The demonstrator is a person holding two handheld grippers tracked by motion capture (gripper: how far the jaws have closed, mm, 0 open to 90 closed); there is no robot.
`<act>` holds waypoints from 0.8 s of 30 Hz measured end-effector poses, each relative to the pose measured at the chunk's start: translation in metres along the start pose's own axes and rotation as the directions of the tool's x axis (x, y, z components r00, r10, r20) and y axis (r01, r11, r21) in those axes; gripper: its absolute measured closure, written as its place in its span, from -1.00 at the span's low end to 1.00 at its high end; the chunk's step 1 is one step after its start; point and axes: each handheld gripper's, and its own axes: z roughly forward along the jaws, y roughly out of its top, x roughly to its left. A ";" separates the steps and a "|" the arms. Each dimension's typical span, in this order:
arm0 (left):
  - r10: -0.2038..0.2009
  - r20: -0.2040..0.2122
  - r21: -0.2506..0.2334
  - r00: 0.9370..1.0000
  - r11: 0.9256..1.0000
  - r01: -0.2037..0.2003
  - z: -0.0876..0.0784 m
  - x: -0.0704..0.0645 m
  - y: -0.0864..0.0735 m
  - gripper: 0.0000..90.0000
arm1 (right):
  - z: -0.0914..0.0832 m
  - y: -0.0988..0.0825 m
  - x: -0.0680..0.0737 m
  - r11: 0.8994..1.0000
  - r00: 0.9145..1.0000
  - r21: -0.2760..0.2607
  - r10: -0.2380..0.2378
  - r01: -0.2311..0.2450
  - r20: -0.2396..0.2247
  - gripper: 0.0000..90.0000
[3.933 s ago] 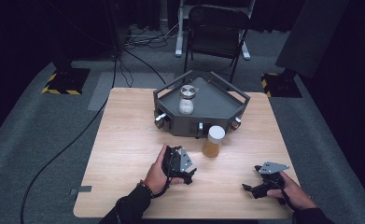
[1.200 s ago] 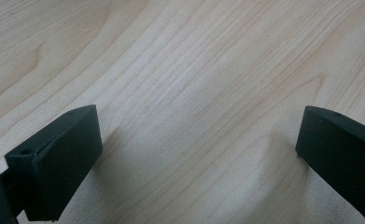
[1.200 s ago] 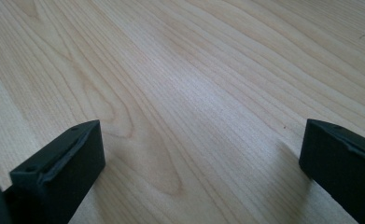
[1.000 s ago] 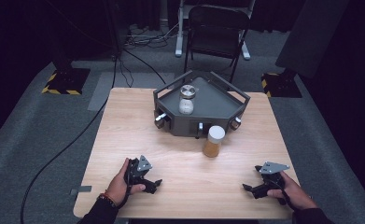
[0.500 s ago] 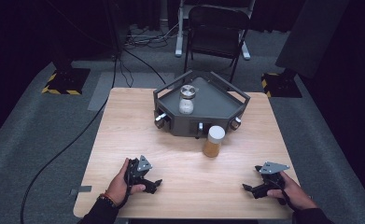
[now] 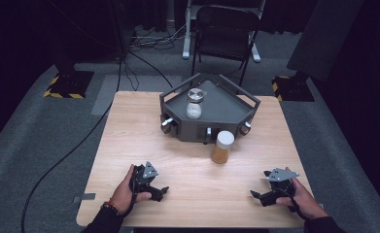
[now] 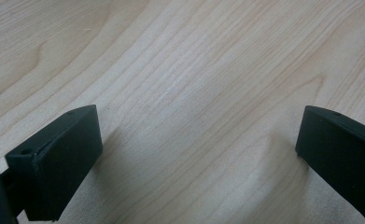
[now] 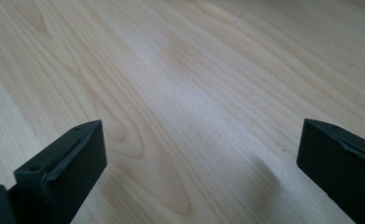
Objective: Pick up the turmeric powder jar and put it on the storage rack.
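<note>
Since the earliest frame the left claw (image 6: 159,192) has withdrawn from the amber jar (image 6: 222,147) to the worktop's (image 6: 129,131) near edge, resting wide open and empty like the right claw (image 6: 256,196), evidently parked.

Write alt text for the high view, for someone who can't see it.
A person rests an open left gripper and right gripper on a wooden table. Ahead, an amber jar stands before a grey angular tray holding a white-filled jar.
</note>
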 end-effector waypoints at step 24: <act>0.000 0.000 0.000 1.000 1.000 0.000 0.000 0.000 0.000 -1.00 | -0.002 0.012 0.018 0.977 0.992 -0.197 0.098 -0.082 0.076 -0.97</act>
